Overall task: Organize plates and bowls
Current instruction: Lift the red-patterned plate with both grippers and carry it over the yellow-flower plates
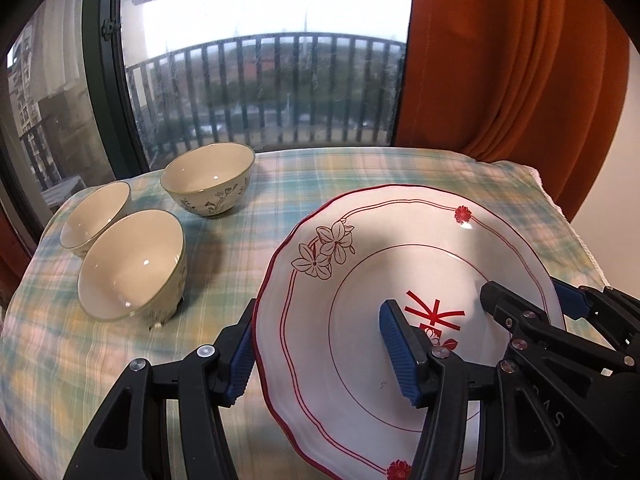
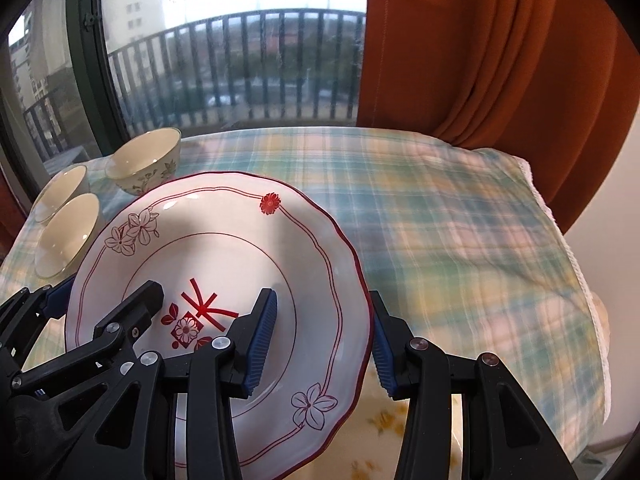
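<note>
Left wrist view: the left gripper [image 1: 320,344] pinches the scalloped rim of a glossy white plate [image 1: 360,264] with red trim, one ribbed blue pad beneath, one inside. The plate is lifted and tilted above the soft plaid tablecloth [image 1: 320,176]. Three smooth cream bowls [image 1: 132,264] stand at the left, well apart.

Right wrist view: the right gripper [image 2: 324,344] pinches the plate's opposite rim [image 2: 352,264]. Bare cloth [image 2: 460,220] spreads rightward to the table's edge.
</note>
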Motion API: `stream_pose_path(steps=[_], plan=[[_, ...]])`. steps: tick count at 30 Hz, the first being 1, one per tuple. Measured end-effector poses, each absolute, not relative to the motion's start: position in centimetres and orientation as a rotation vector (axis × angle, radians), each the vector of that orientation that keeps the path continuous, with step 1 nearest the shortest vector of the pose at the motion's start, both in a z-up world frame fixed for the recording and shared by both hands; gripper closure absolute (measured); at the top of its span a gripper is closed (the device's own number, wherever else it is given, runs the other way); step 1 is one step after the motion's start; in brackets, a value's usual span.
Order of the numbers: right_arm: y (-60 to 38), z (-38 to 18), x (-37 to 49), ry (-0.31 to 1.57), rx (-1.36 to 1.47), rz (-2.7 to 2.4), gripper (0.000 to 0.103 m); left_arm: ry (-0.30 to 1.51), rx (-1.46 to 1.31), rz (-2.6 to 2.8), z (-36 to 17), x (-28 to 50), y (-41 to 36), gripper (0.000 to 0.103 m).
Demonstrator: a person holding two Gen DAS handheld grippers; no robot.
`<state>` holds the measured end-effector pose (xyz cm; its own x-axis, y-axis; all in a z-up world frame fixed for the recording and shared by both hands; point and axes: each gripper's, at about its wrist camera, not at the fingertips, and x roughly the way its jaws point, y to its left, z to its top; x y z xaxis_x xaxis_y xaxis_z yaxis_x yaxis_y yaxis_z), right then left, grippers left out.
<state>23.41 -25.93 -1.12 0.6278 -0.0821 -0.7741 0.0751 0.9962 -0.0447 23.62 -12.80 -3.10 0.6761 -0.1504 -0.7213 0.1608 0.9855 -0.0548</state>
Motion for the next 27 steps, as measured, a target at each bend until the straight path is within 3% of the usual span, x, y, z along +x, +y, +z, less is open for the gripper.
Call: stream_pose_path(steps=[27], plan=[[-33.5, -4.7, 12.6, 0.911, 0.066, -0.221, 0.054, 0.862, 0.096, -0.293, -6.3, 15.7, -21.0, 0.044]])
